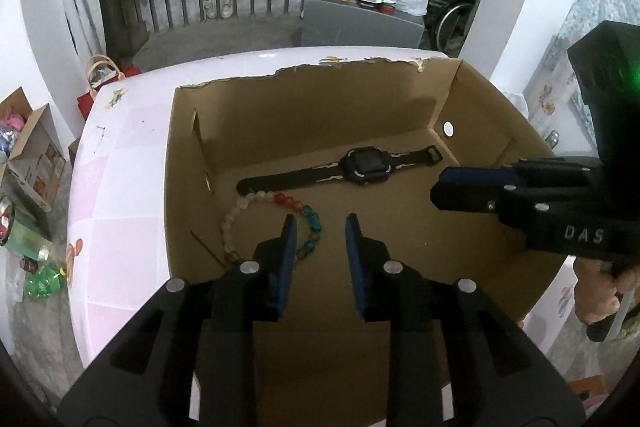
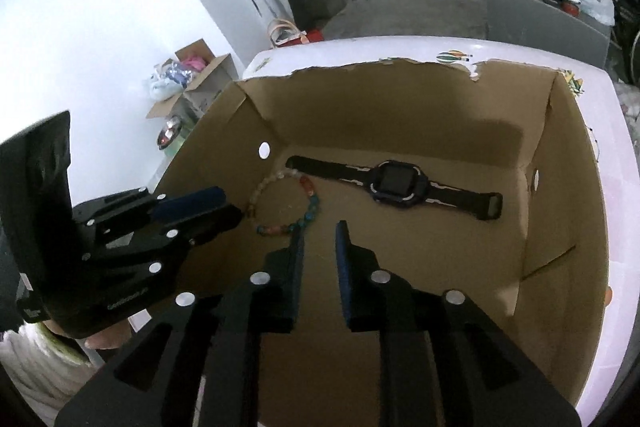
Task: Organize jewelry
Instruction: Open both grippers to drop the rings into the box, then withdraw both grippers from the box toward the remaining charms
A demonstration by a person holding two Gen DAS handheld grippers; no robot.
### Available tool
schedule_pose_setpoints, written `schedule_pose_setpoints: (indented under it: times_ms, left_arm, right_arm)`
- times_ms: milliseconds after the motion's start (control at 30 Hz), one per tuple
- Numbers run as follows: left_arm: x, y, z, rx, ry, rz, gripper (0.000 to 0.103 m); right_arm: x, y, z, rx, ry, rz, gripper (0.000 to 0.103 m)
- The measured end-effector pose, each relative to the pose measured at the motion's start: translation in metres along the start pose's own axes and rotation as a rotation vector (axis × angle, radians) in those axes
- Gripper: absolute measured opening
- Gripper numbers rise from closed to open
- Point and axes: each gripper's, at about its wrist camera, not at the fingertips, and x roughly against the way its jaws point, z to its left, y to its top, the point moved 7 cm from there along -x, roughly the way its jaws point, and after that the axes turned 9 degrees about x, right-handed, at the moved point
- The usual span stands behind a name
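watch and beads lie in open carton as two grippers hover above

an open brown cardboard box (image 1: 400, 99) with a torn far rim sits on a pale pink worktop (image 1: 120, 155), and both pieces of jewelry lie on its floor. the black wristwatch with a square dark face (image 1: 366, 167) is stretched flat near the far wall, strap ends out to either side. just in front of it, apart from it, the bracelet of round pale, red and teal beads (image 1: 272, 201) lies in a loop; from the left wrist view its near part is hidden behind a blue pad, so the loop cannot be followed all the way round.

the left gripper (image 1: 320, 227) hangs over the box with its jaws parted and nothing between them. the right gripper (image 2: 319, 233) likewise stands with a narrow gap, empty, its tips above the box floor beside the beads. each gripper's body is cut off by the lower frame edge. a hand (image 1: 600, 287) holding the right gripper shows only partly at the frame's edge, blurred.
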Motion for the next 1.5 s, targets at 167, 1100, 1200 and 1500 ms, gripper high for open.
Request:
schedule_pose_setpoints:
  times_ms: [167,1100,1200,1500]
  left_arm:
    - [0.009,0.003,0.001,0.002,0.006,-0.03,0.037]
    - [0.133,-0.09,-0.003,-0.026,-0.069,-0.263,0.038]
    - [0.122,-0.106,-0.003,-0.046,-0.053,-0.238,0.038]
    - [0.072,-0.139,-0.011,-0.13,-0.041,-0.164,0.037]
  right_arm:
    - [0.006,0.0,-0.004,0.002,-0.005,-0.029,0.025]
    - [0.128,-0.111,0.031,0.086,0.02,-0.262,0.028]
    - [0.119,-0.128,0.035,0.086,0.038,-0.238,0.028]
    - [0.066,-0.156,0.039,0.139,0.049,-0.108,0.028]
